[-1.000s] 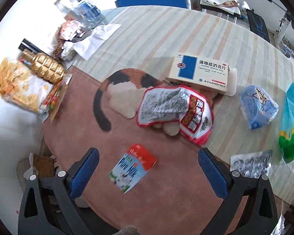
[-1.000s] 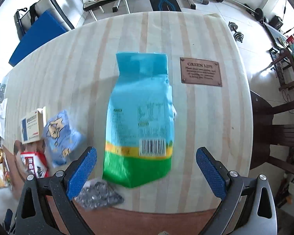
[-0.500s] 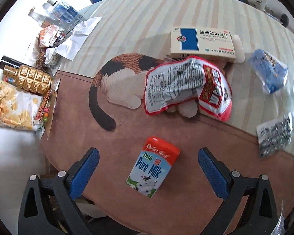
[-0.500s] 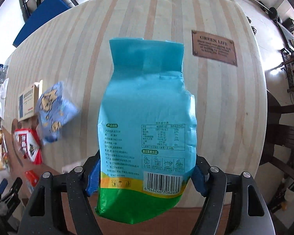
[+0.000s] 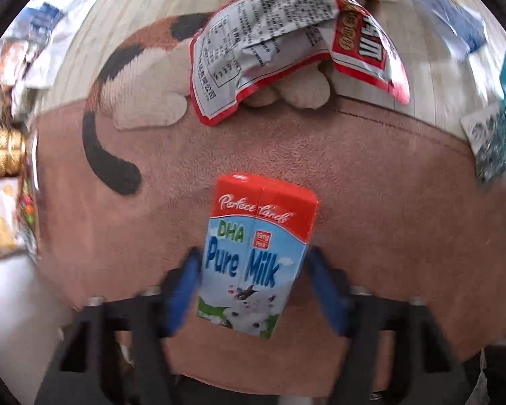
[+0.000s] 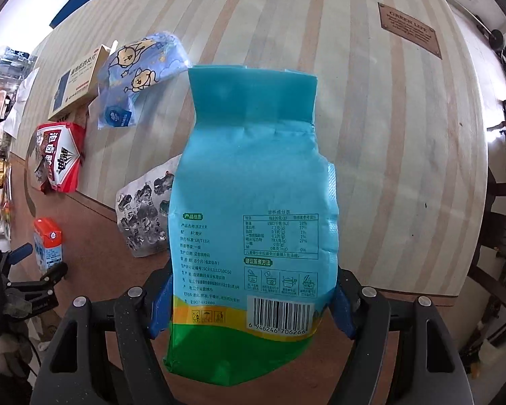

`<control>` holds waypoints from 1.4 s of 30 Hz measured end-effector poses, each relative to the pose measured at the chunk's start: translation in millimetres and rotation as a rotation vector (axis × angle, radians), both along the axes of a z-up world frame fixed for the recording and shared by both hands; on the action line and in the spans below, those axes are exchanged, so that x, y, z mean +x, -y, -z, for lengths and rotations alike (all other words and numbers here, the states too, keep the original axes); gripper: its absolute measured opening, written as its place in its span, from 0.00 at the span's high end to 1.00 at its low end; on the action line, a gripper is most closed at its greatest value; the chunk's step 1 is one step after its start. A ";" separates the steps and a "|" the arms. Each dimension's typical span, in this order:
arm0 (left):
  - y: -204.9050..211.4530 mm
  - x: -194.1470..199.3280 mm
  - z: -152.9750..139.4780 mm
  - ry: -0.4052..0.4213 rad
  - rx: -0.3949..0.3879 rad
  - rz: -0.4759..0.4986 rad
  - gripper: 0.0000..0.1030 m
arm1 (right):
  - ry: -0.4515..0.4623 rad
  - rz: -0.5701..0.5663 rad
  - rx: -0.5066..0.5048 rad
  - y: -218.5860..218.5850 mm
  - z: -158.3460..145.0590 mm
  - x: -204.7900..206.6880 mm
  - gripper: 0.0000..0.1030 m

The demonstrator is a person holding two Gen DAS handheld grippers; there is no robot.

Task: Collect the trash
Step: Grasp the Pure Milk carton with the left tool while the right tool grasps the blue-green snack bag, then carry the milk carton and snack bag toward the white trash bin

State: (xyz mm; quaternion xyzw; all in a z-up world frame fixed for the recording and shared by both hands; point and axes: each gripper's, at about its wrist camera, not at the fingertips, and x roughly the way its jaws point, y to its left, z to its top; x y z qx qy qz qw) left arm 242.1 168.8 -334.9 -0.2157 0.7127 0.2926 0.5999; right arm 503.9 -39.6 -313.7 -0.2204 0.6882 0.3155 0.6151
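**Two pieces of trash being taken at once**

While the milk carton (image 5: 258, 256) lies on the brown mat (image 5: 371, 202), the left gripper (image 5: 253, 290) is being closed around its lower half; the blue pads are seen at both sides of the carton, and firm contact cannot be confirmed because of blur. The blue-green bag (image 6: 253, 209) is gripped across its lower part by the right gripper (image 6: 249, 300), and it seems to be held above the striped table (image 6: 371, 118).

The picking step is judged to be in hand. Next, the left grip should be completed and the carton lifted straight up; then both items must be carried to a bin, which is not seen in either view.

Farther on the table, more trash is left: a silver foil packet (image 6: 141, 216), a red snack wrapper (image 5: 286, 37), a blue patterned packet (image 6: 135, 81) and a medicine box (image 6: 74, 84). The box is partly hidden by the wrapper in the left view. The cat picture (image 5: 141, 77) on the mat is partly covered too. Objects at the far left edge are blurred and cannot be named surely.
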 end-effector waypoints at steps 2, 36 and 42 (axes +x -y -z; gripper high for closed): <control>-3.5 -3.0 -3.5 0.034 -0.015 -0.076 0.49 | 0.004 -0.006 -0.002 -2.6 0.7 -7.7 0.26; 121.6 -49.0 -59.8 0.224 0.040 -0.414 0.54 | 0.059 -0.155 0.008 17.8 -13.3 -74.1 0.33; 159.5 -99.8 -107.1 0.345 0.083 -0.433 0.54 | 0.047 -0.180 0.105 44.8 -50.7 -123.3 0.33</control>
